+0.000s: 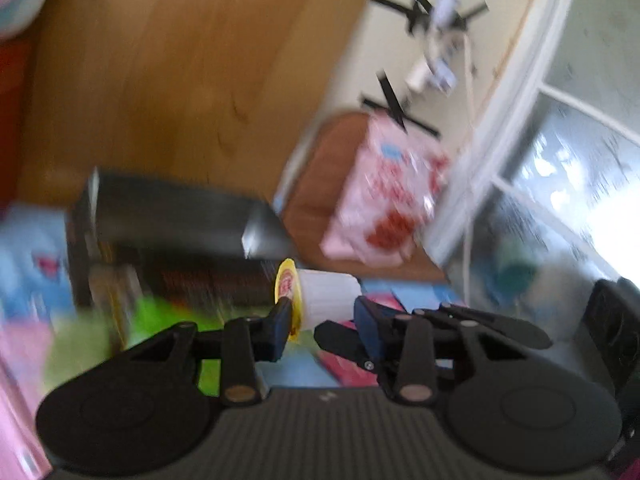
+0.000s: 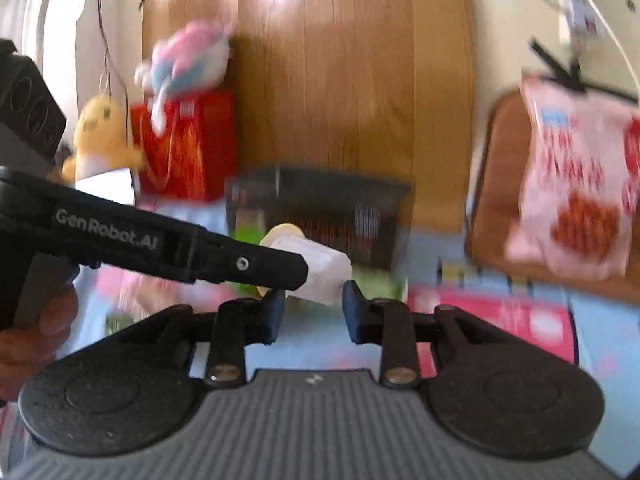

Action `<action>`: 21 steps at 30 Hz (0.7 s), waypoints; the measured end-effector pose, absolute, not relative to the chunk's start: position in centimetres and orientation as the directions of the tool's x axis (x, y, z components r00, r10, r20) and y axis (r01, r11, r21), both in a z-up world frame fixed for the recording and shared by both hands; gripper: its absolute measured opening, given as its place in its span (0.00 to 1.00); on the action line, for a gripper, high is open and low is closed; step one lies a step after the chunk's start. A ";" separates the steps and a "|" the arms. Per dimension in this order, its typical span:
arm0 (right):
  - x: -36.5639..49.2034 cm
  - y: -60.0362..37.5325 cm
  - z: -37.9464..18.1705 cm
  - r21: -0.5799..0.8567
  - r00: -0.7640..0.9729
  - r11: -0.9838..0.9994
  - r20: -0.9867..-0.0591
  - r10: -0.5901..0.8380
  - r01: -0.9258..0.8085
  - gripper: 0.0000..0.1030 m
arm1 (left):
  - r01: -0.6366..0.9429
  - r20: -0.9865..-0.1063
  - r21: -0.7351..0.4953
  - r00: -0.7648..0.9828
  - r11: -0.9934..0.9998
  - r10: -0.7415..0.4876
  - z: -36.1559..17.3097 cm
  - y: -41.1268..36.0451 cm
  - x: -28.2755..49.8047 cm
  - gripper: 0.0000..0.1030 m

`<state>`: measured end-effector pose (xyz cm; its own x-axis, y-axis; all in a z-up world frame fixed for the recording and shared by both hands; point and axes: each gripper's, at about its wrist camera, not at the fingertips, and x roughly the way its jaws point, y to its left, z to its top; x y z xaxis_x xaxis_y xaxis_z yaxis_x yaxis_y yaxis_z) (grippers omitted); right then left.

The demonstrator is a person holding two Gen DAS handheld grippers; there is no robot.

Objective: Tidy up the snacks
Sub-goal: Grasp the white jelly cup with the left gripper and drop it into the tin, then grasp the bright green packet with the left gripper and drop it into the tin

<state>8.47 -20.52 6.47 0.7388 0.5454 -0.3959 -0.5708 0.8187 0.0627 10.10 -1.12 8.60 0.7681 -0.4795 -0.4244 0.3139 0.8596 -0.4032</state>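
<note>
2 hand-held grippers are in my hands, and both views are smeared by motion. My left hand-held gripper (image 1: pixel 322 312) is clamped on a small white cup (image 1: pixel 328 294) with a yellow foil lid (image 1: pixel 287 284); the cup lies on its side between the pads, lid toward the left finger (image 1: pixel 280 322), base toward the right one. In the right wrist view that same left hand-held gripper (image 2: pixel 308 270) reaches in from the left as a long black arm with white lettering, and the white cup (image 2: pixel 320 272) sits at its tip, tilted. My hand (image 2: pixel 36 332) shows at the left edge, around the grip.

My right hand-held gripper (image 2: pixel 314 312) has its fingers apart with nothing pressed between them; the cup hangs just ahead of and above the gap, and I cannot tell whether the right finger (image 2: pixel 354 308) touches it.

Ahead of both grippers, past the cup, stands a dark mesh basket (image 2: pixel 320 208) with packets inside, against a wooden panel (image 2: pixel 340 80). To the right of it, a pink snack bag (image 2: pixel 576 184) with red print lies on a brown cushion (image 2: pixel 496 184); from the left wrist that pink snack bag (image 1: pixel 384 200) is ahead and to the right. Left of the basket, in the right wrist view, are a red box (image 2: pixel 192 144), a yellow plush toy (image 2: pixel 100 136) and a pink and white plush toy (image 2: pixel 188 60) above the box. Below the grippers lie blurred pink, blue and green packets (image 2: pixel 492 324).
</note>
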 end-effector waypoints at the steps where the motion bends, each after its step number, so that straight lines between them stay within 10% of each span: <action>1: 9.6 -20.0 7.1 0.057 0.745 0.817 -0.378 0.550 -0.574 0.32 | 0.301 -0.422 -0.400 0.778 0.866 -0.465 9.1 -0.5 11.4 0.34; 12: 20.9 -15.1 7.5 0.079 0.731 0.827 -0.426 0.533 -0.556 0.36 | 0.207 -0.443 -0.447 0.794 0.870 -0.416 7.7 4.4 18.3 0.36; 21: 14.4 -19.9 3.9 0.399 0.584 0.728 -0.435 0.686 -0.558 0.48 | 0.170 -0.494 -0.505 0.747 0.846 -0.445 5.4 8.1 12.6 0.38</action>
<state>14.35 -19.93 3.92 0.5837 0.6857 -0.4348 -0.5579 0.7278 0.3988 12.57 8.07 5.37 0.7466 -0.4450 -0.4944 0.1703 0.8464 -0.5046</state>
